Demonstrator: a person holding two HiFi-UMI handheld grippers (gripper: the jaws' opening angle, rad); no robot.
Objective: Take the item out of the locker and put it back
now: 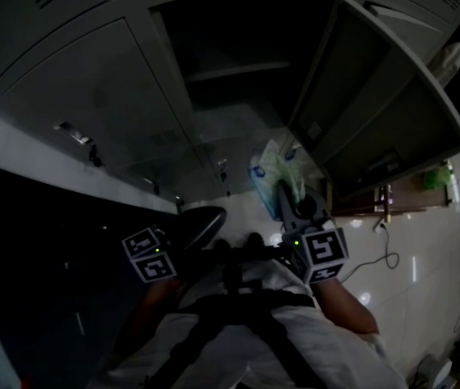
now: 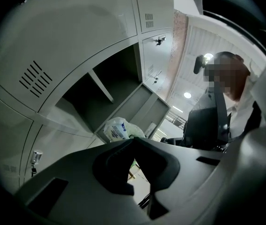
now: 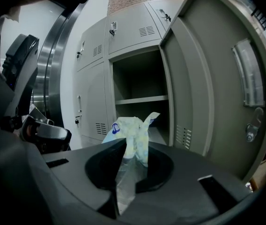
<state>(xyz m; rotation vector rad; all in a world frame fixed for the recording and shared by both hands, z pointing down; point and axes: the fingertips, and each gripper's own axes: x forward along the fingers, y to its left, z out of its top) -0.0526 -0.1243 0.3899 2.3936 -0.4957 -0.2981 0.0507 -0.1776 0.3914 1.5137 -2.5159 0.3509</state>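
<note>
Plastic bag looks light, floppy and kinda slippery, so the right tongs pinching its bunched-up neck seems smart; left tongs are closed on nothing.

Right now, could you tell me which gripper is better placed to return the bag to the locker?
Right. The right gripper is shut on the bag and faces the open locker; the left gripper holds nothing.

Bag sits in right claw, just before open locker. Shelf inside, behind bag. Door at right. Left claw left of bag.
</note>
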